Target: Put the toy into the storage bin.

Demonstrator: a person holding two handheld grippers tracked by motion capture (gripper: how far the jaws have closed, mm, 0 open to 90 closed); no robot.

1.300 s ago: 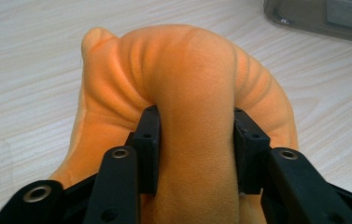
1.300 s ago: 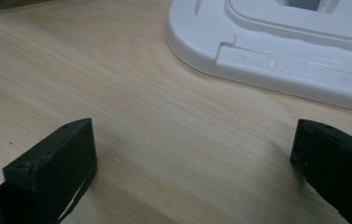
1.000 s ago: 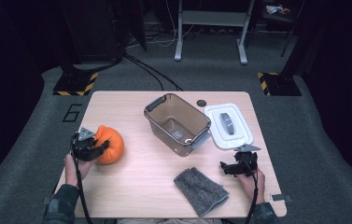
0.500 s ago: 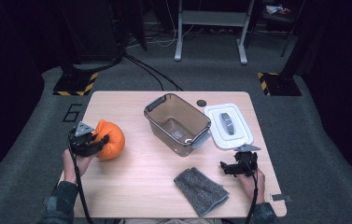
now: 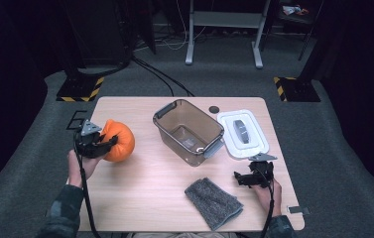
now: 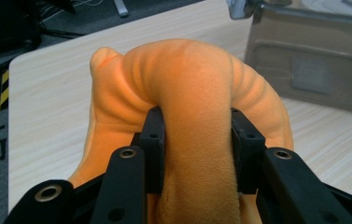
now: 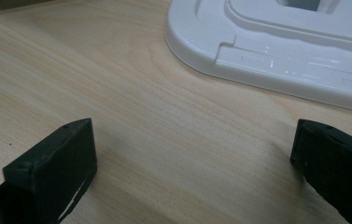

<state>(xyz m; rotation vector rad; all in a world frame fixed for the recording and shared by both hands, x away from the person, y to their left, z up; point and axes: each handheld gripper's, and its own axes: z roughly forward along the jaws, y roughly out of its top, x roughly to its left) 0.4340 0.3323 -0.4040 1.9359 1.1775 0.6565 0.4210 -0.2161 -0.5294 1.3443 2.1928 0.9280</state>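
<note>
Plush folds show up close in your left gripper view: your left hand-held gripper (image 6: 197, 140) pinches a ridge of the orange pumpkin (image 6: 197, 84), soft and ribbed. From above, the pumpkin (image 5: 118, 140) sits at the worktop's (image 5: 145, 183) left edge; your right hand-held gripper (image 7: 192, 154) stands released.

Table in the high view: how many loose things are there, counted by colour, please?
Orange: 1, plush pumpkin, held in left gripper
Translucent brown: 1, container
White: 1, lid
Grey: 1, cloth
Dark: 1, small round disc
Total: 5
</note>
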